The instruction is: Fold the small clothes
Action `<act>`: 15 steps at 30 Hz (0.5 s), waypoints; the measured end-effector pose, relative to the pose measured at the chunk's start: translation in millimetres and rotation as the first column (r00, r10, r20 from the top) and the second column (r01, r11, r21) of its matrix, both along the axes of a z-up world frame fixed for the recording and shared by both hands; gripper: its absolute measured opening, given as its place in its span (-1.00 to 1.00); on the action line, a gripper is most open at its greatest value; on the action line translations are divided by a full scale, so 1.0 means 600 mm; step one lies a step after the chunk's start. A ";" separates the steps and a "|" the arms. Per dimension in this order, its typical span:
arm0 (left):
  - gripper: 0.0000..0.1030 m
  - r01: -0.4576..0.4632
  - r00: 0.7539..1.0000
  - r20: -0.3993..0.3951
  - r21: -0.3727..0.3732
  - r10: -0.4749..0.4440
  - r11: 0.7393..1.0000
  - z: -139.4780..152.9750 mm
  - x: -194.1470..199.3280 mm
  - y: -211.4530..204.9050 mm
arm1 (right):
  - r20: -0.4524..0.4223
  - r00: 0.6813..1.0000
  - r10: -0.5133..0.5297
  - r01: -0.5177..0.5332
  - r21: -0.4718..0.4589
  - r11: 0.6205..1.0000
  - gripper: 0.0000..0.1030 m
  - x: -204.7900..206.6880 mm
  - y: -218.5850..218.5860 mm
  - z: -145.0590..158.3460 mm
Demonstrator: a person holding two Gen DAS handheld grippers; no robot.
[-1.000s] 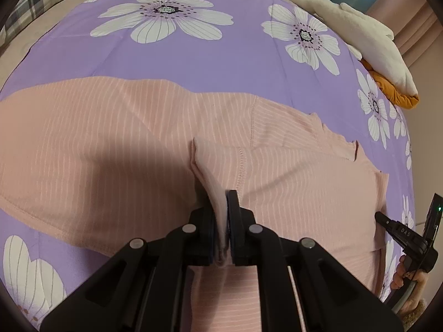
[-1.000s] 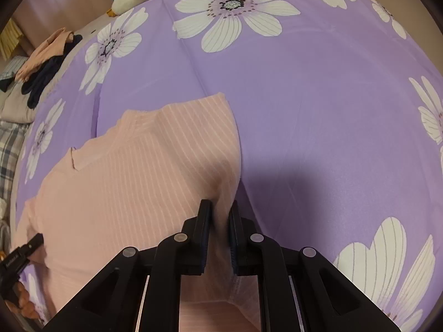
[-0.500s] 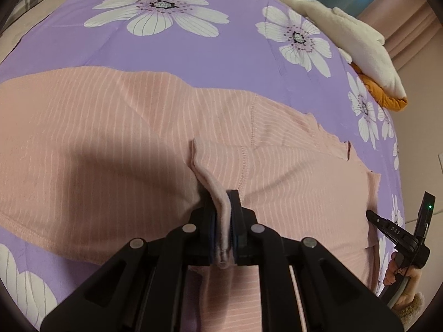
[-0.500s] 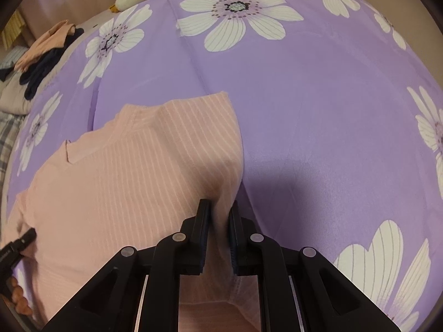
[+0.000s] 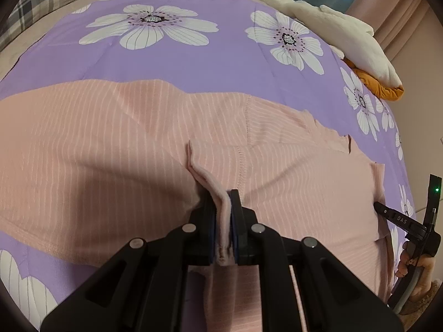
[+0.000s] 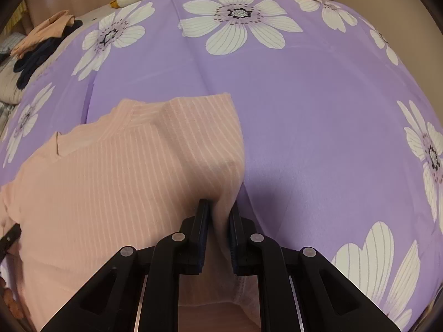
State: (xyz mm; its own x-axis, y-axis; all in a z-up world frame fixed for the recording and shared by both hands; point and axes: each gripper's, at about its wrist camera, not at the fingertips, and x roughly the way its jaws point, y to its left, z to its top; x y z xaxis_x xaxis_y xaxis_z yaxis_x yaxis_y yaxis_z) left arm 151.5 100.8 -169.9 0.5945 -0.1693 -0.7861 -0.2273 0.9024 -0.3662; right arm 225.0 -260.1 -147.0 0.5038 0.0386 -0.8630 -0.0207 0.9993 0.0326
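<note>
Past my work I see a purple bedspread [image 5: 221, 63] printed with white flowers, a cream plush toy [image 5: 340, 27] lying on mustard-yellow cloth [image 5: 382, 88] (far edge), a plaid pillow [image 5: 36, 8] and dark clothes [image 6: 36, 58].

Left wrist view: sits just behind the left gripper [image 5: 223, 210], looks steeply down along its fingers, very near the pink striped garment [image 5: 110, 144].
Right wrist view: sits just behind the right gripper [image 6: 218, 215], also tilted steeply down and close to the cloth.
Shared ground: both take in the same garment on the purple flowered bedspread [image 6: 318, 127].
Cross-sighting: the right gripper shows at the left view's right edge.
</note>
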 end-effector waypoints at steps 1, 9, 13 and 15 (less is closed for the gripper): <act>-0.76 -0.001 1.000 0.001 -0.003 0.001 1.000 0.000 0.000 0.001 | -0.001 1.000 -0.004 0.004 0.004 1.000 -0.80 0.000 -0.001 0.000; -0.76 -0.010 1.000 -0.009 -0.015 0.009 1.000 -0.001 0.002 0.001 | 0.001 1.000 -0.011 0.011 0.001 1.000 -0.80 -0.002 0.002 0.000; -0.76 -0.008 1.000 -0.005 0.005 0.008 1.000 0.001 0.001 -0.004 | 0.003 1.000 -0.018 0.018 -0.002 1.000 -0.80 -0.003 0.004 0.000; -0.76 -0.007 1.000 0.003 0.014 0.007 1.000 0.000 0.000 -0.005 | 0.002 1.000 -0.021 0.021 -0.003 1.000 -0.80 -0.003 0.004 0.000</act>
State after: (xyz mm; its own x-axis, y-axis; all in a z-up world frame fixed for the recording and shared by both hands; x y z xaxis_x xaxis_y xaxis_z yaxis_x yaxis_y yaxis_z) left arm 151.5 97.7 -169.7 0.5978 -0.1539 -0.7867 -0.2331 0.9056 -0.3543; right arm 223.2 -257.4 -147.1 0.5061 0.0253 -0.8621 -0.0001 0.9996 0.0292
